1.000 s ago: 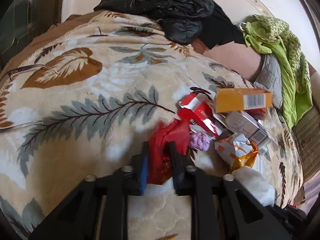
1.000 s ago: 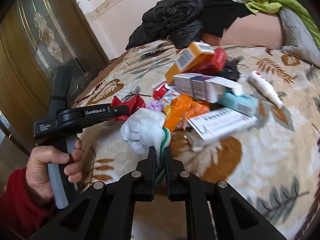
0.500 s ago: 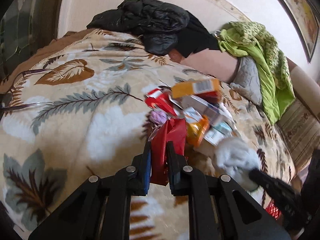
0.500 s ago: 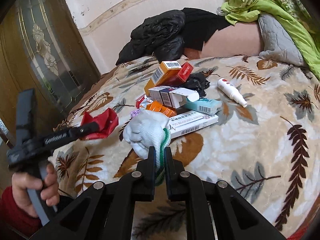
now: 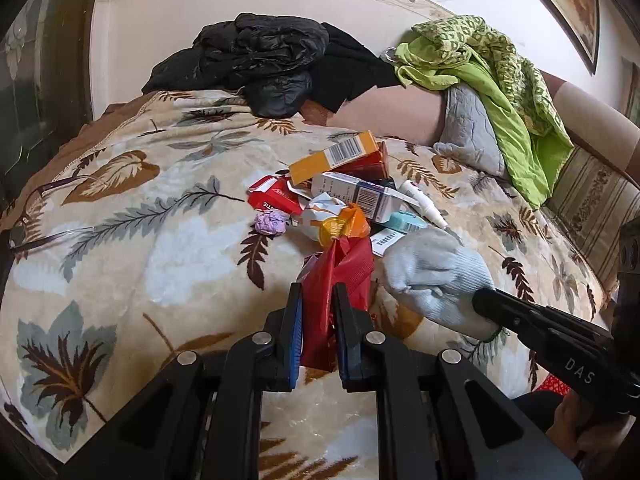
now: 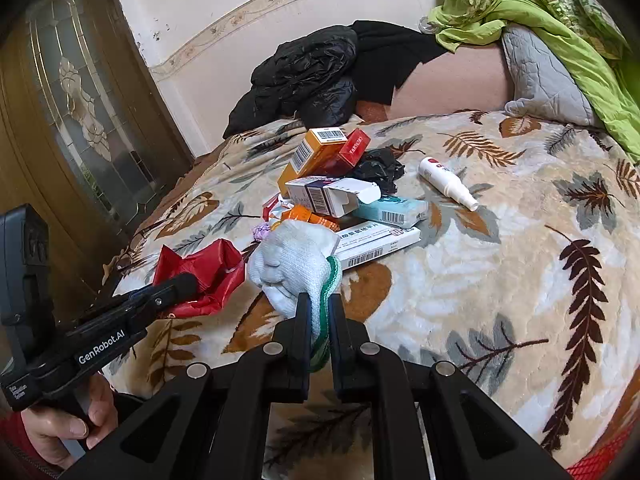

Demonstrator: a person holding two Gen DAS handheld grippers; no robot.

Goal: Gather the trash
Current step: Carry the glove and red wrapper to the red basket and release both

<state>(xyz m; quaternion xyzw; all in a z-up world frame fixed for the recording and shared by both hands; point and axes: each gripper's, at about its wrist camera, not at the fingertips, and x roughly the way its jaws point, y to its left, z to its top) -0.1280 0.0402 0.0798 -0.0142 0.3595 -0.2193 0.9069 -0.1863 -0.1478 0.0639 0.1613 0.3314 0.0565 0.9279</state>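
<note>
My left gripper (image 5: 316,292) is shut on a crumpled red plastic bag (image 5: 340,272), held above the blanket; the bag also shows in the right wrist view (image 6: 200,272). My right gripper (image 6: 318,300) is shut on a white knitted glove (image 6: 294,264) with a green cuff, also seen in the left wrist view (image 5: 436,276). Beyond both lies a trash pile: an orange box (image 5: 334,158), a white box (image 5: 352,192), a red packet (image 5: 272,198), an orange wrapper (image 5: 340,226), a purple wad (image 5: 271,223), a teal box (image 6: 390,208) and a long white box (image 6: 376,244).
A white tube (image 6: 446,184) lies apart on the leaf-patterned blanket (image 5: 120,240). Black clothes (image 5: 264,64) and green cloth (image 5: 492,80) are heaped at the back. A glass-panelled wooden door (image 6: 80,120) stands left.
Both grippers have pulled back and up from the pile, the left carrying the red bag, the right carrying the glove. The pile now sits farther away.
</note>
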